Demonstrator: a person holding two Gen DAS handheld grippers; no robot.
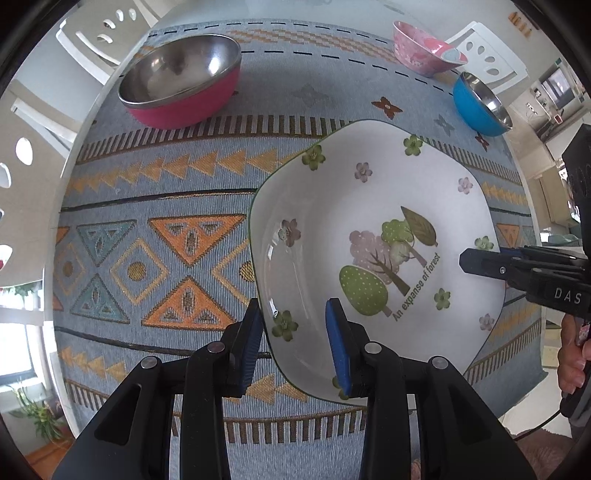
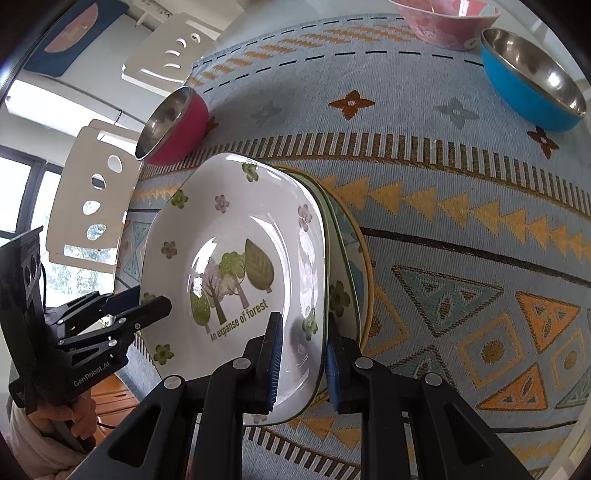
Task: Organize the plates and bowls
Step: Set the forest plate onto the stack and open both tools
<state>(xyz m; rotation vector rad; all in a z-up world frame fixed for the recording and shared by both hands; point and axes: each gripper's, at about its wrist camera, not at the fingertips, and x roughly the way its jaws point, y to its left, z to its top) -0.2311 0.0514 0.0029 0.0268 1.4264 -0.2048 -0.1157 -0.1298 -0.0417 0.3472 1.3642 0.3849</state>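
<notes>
A white square plate with a tree print [image 1: 373,229] [image 2: 236,273] lies on top of a stack of plates [image 2: 354,273] on the patterned cloth. My left gripper [image 1: 295,339] straddles the plate's near-left rim, one finger outside and one inside, with a gap to the rim. My right gripper [image 2: 304,362] straddles the opposite rim, fingers close to it. A red steel bowl [image 1: 181,81] [image 2: 173,125], a pink bowl [image 1: 424,48] [image 2: 443,18] and a blue steel bowl [image 1: 480,103] [image 2: 532,81] stand at the far side.
The blue patterned tablecloth [image 1: 166,206] covers a round table. White chairs [image 1: 99,37] [image 2: 92,192] stand beyond the far and left edges. The floor shows past the table's right edge [image 1: 532,406].
</notes>
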